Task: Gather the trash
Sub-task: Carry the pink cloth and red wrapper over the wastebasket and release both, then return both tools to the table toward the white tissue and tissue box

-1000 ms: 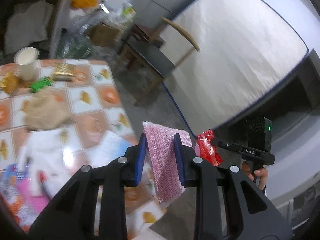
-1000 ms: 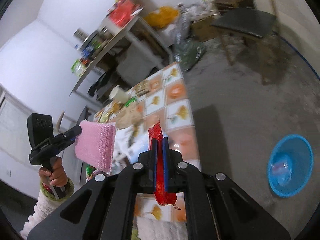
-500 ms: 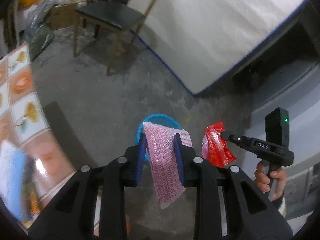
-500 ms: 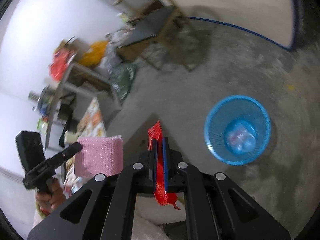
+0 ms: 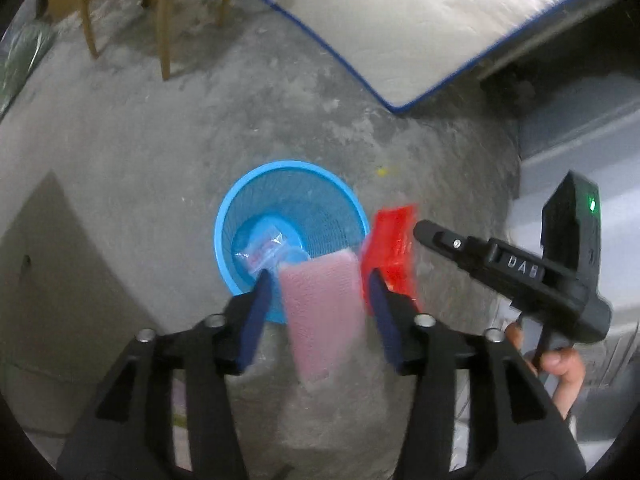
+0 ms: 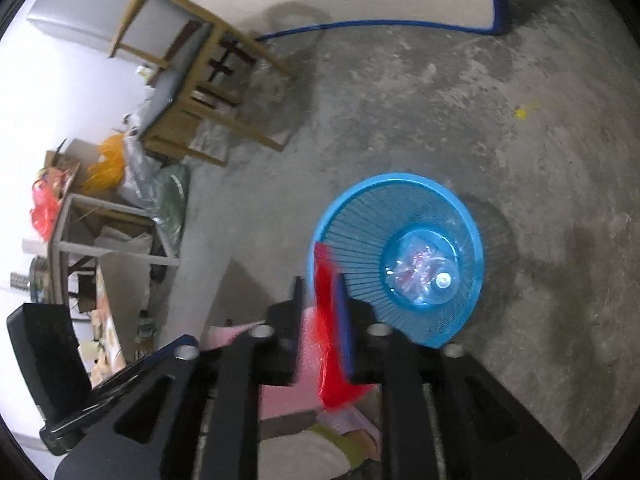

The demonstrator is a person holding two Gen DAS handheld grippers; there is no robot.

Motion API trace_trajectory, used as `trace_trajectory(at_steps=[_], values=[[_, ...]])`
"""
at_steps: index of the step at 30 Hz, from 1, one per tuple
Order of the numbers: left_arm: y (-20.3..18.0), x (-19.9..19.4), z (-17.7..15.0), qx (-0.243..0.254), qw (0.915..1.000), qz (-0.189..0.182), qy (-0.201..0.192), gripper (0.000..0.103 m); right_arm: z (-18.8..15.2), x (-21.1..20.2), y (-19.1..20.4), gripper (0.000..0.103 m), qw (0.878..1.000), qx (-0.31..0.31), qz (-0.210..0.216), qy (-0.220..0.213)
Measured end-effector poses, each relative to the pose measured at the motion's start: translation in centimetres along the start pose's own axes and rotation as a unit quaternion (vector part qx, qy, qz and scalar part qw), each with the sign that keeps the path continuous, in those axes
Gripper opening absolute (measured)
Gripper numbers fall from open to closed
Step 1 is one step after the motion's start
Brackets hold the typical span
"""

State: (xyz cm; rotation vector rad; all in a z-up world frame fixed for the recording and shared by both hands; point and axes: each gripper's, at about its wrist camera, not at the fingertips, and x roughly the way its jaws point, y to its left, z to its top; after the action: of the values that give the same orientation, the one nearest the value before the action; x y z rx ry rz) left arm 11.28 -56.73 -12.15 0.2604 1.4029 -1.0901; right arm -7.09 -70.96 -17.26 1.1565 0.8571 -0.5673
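Observation:
A blue mesh trash basket (image 5: 240, 216) stands on the concrete floor with clear plastic wrappers at its bottom; it also shows in the right wrist view (image 6: 460, 216). My left gripper (image 5: 320, 304) is open, and a pink bubble-wrap sheet (image 5: 324, 312) hangs loose between its spread fingers, blurred, just above the basket's near rim. My right gripper (image 6: 322, 320) is shut on a red plastic wrapper (image 6: 330, 368), held beside the basket's rim; the wrapper also shows in the left wrist view (image 5: 390, 248).
A wooden chair (image 6: 200, 76) stands on the floor beyond the basket. A white mattress with blue edging (image 5: 400, 20) leans at the back. A cluttered shelf and bags (image 6: 100, 200) stand at the left, with the tiled table's edge (image 6: 108, 320) below.
Both grippers swung from the table down over the blue basket. The left fingers have spread apart and the pink bubble wrap is slipping free. The right gripper still holds the red wrapper.

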Motion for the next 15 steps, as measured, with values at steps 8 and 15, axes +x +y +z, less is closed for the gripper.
trace_trajectory(at_steps=[8,15], values=[[0.7,-1.9,-0.1,-0.014,0.9996,-0.009,-0.025,0.059,0.0,1.2,-1.4,0.042,1.0,0.008,-0.014,-0.009],[1.3,-6.9,-0.9,-0.004,0.9983,-0.016,-0.056,0.06,-1.6,-1.7,-0.3,0.058,0.999,-0.008,-0.001,-0.034]])
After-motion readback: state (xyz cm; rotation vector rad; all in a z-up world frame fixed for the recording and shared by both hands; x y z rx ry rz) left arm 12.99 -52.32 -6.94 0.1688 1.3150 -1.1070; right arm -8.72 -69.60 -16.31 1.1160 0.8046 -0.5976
